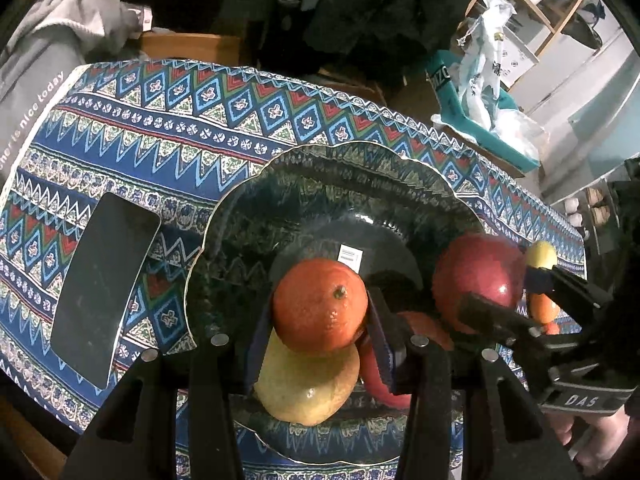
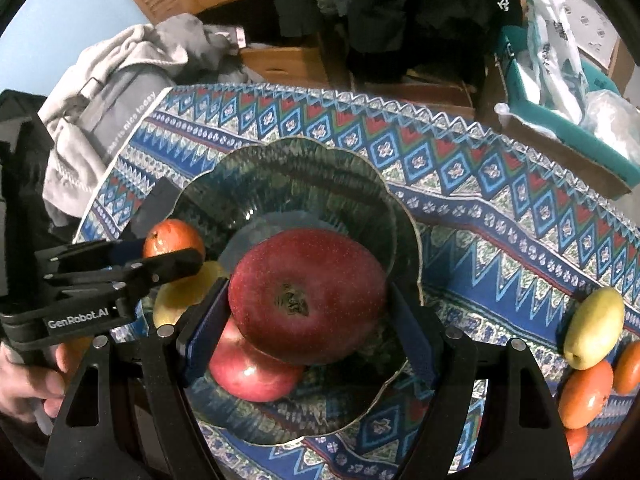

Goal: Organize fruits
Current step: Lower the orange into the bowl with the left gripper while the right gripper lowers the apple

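Loose fruits (image 2: 592,332), right view only.

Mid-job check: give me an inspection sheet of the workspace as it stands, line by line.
Surface: patterned tablecloth.
Job's things: glass bowl with a yellow fruit and a red apple inside; pear and oranges loose on the cloth.
Clutter: phone on the cloth.
Grippers: left hand-held gripper shut on an orange; right hand-held gripper shut on a dark red apple; both over the bowl.
Cables: nothing seen.
Surroundings: grey clothing, teal box with plastic bags.
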### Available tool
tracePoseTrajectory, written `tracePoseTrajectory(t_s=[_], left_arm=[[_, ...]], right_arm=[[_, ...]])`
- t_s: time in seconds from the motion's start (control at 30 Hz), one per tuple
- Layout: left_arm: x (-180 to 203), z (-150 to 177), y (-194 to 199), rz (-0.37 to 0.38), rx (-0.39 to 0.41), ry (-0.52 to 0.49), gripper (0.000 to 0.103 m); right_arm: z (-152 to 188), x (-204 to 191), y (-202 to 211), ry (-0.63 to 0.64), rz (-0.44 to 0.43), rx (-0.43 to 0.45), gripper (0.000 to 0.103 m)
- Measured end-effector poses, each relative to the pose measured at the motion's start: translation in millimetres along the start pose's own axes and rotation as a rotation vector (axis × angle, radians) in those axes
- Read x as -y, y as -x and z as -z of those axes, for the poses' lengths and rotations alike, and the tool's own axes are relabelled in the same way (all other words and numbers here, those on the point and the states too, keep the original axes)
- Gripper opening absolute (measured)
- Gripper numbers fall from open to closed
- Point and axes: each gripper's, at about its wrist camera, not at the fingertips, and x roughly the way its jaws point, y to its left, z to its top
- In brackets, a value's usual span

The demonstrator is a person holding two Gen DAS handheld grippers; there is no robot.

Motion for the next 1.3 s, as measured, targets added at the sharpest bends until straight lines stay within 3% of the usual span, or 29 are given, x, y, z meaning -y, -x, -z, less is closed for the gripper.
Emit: tracePoseTrajectory(t_s=[0.27,0.4,0.6,0.8,1.03,1.3], left_arm=[[-2,-1,-1,-0.015,-0.002,0.001,0.05],[0,0,-1,-0.015,-0.01,-0.004,0.051],[7,-1,3,-0.024,0.001,-0.028,0.051],[14,-1,12,-0.039,0.023,-0.055,0.053],[28,0,21,-0.063,0.047,-0.1,0.067],[54,0,31,-0.057,0.064,-0.14,0.076]], right_arm=[[-2,-3,-5,0.002,0.01,-0.005,0.079],[-3,-1,-2,-0.013,-0.021,0.007,0.071],[-9,-2,11,-0.014,-0.03,0.038,0.071],[-10,4,24,-0.018,0.009,0.064,0.071],[-7,7,45,0.015,0.101,0.1,0.071],[3,18,69,0.016,0.182,0.116,0.076]])
